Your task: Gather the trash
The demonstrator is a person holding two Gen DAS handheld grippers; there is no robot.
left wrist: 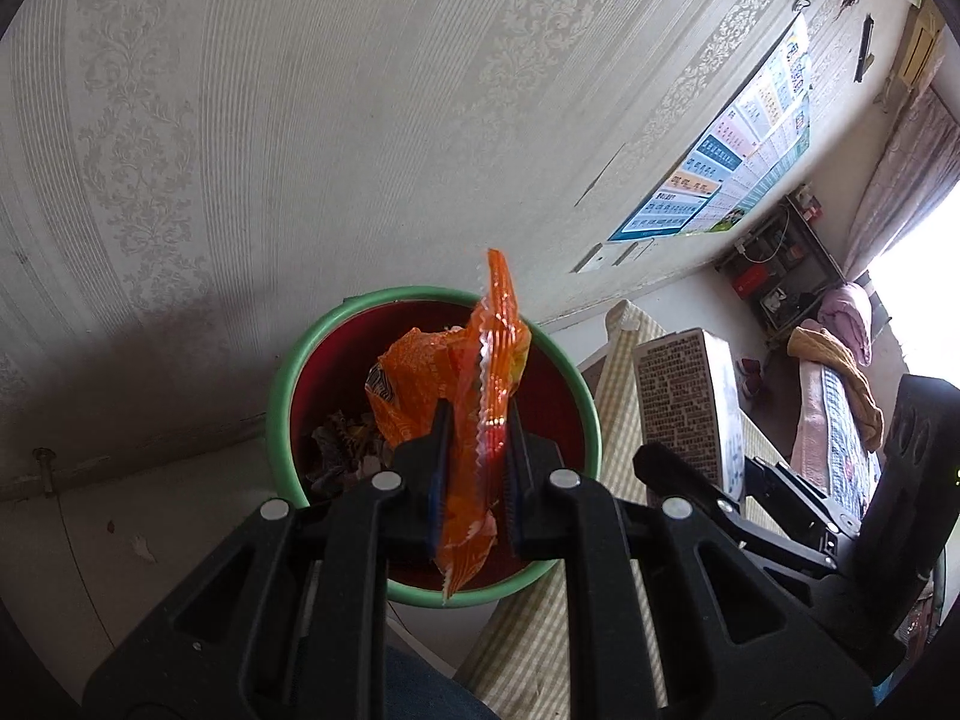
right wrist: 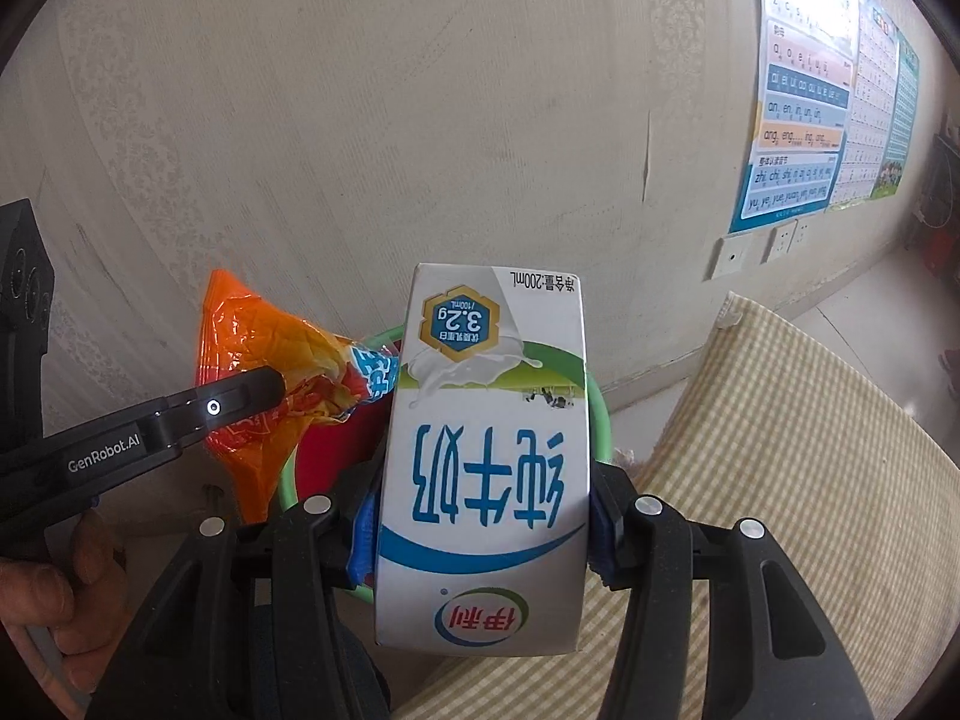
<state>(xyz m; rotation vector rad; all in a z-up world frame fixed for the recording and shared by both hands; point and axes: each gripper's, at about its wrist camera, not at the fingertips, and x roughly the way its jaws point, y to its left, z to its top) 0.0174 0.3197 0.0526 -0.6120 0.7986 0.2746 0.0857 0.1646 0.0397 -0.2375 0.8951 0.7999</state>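
Left gripper point(left wrist: 474, 468) is clamped nearly closed on an orange snack wrapper point(left wrist: 489, 396), held directly above the mouth of the bin point(left wrist: 282, 384). Right gripper point(right wrist: 483, 516) is about half open, pads pressed on both sides of a milk carton point(right wrist: 486, 450), which hangs upside down near the bin's rim, over the edge of the checked cushion point(right wrist: 780, 450).

Judgement: the step is the drop. The wrapper is already centred, so parting the jaws should do it; being light and crinkly, it may cling to a pad and need a small shake. The carton should come further over the opening before release, or it may catch the rim and tip out.

Wrapper: thin glossy film, creased, serrated seam. Carton: smooth printed card, rectangular, sharp-edged, rigid enough to keep its shape in the grip. Bin: round, green plastic rim, dark red inside, with another orange wrapper and dark scraps within. Behind it, pale embossed wallpaper point(left wrist: 300, 120).
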